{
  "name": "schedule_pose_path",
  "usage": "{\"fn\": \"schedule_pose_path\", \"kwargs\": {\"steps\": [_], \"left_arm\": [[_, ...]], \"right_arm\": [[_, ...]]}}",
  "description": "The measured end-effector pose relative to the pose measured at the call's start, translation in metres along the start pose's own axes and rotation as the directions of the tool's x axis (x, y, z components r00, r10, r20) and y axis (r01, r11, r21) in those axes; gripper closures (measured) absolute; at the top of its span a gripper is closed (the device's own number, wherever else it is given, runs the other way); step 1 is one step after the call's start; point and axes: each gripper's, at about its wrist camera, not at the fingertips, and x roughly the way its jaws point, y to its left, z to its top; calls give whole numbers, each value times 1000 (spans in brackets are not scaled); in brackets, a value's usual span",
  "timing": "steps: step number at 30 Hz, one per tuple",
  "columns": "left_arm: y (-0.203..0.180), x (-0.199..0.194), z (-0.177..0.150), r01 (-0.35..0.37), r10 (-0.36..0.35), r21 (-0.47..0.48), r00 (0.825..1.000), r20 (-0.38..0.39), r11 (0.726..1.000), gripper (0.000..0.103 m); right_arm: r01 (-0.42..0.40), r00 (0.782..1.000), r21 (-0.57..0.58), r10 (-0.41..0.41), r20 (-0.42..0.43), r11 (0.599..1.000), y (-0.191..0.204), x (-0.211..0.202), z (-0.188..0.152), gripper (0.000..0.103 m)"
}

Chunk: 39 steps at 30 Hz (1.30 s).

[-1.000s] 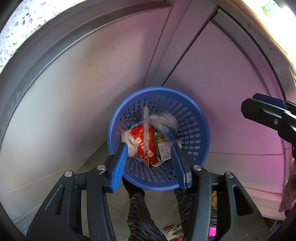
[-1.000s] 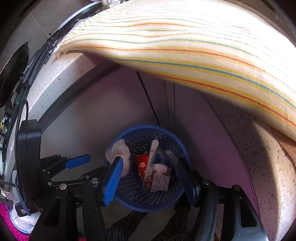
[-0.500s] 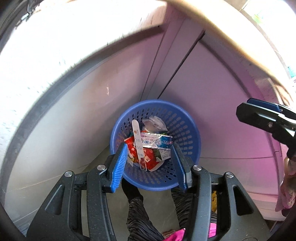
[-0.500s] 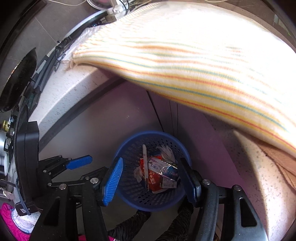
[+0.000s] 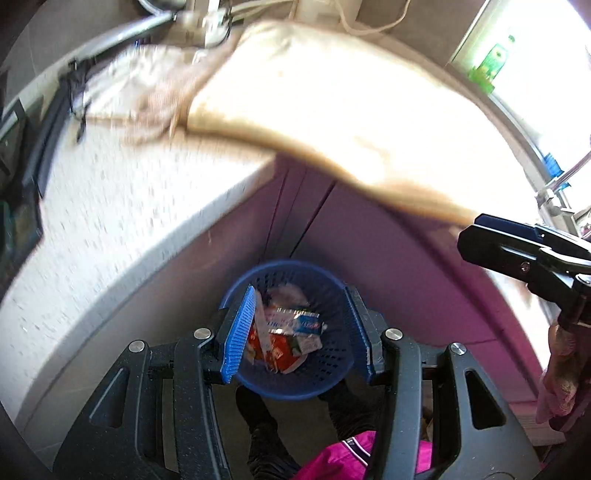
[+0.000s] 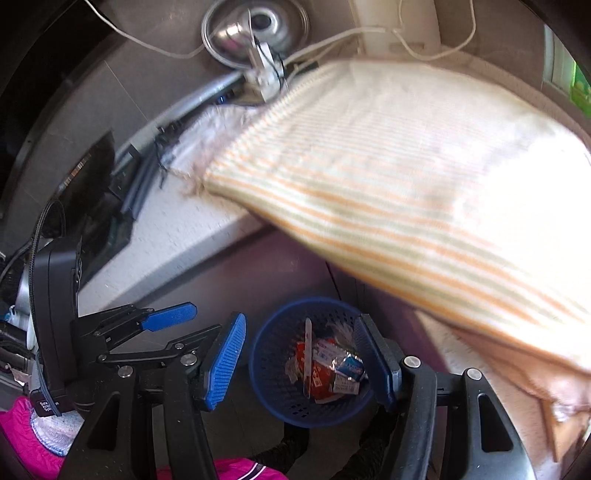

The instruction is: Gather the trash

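A blue perforated trash basket (image 5: 332, 373) stands on the floor against the purple cabinet; it also shows in the right wrist view (image 6: 273, 384). Inside lie a red wrapper (image 6: 320, 376), a blue-and-white packet (image 5: 301, 324), a white stick (image 6: 307, 354) and crumpled paper. My left gripper (image 5: 301, 336) is open and empty, high above the basket. My right gripper (image 6: 304, 358) is open and empty too, beside the left one, which shows at the left of its view (image 6: 173, 325).
A speckled white countertop (image 5: 122, 221) runs above the cabinet, with a striped towel (image 6: 406, 192) hanging over its edge. Cables, a metal bowl (image 6: 255, 29) and dark devices sit at the back. The person's dark legs and pink clothing are below.
Both grippers have risen and pulled back from the basket, so the countertop and towel now fill the upper views. The trash that was falling has settled in the basket.
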Motion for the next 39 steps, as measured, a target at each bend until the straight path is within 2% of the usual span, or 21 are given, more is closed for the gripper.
{"fn": "schedule_pose_path", "kwargs": {"steps": [4, 6, 10, 12, 16, 18, 21, 24, 31, 39], "left_arm": [[-12, -25, 16, 7, -8, 21, 998, 60, 1000, 54], [-17, -35, 25, 12, -14, 25, 996, 87, 1000, 47], [-28, -53, 41, 17, -20, 24, 989, 143, 1000, 42], [-32, -63, 54, 23, -26, 18, 985, 168, 1000, 35], [-46, -83, 74, 19, -25, 30, 973, 230, 999, 28], [-52, -93, 81, 19, -29, 40, 966, 257, 999, 19], [-61, -104, 91, 13, -27, 51, 953, 301, 999, 14], [-67, -111, 100, 9, -25, 50, 947, 320, 999, 6], [-72, -119, 114, 17, -25, 27, 938, 347, 999, 2], [-78, -123, 124, 13, -21, 26, 937, 348, 1000, 1]], "right_arm": [[-12, 999, 6, 12, 52, 1000, -3, -26, 10, 37], [-7, 997, 1, 7, 82, 1000, -5, -40, 15, 37], [7, 990, -10, -6, 140, 1000, -8, -65, 25, 34], [14, 985, -12, -12, 173, 1000, -12, -79, 30, 33], [29, 970, 0, -28, 241, 1000, -21, -107, 38, 32], [43, 961, 5, -42, 272, 999, -27, -120, 41, 30], [63, 945, 17, -65, 320, 998, -36, -136, 44, 16], [76, 931, 36, -83, 356, 997, -43, -149, 46, 16], [72, 907, 73, -96, 409, 995, -57, -163, 51, 1], [45, 898, 86, -78, 432, 995, -58, -164, 56, 0]]}}
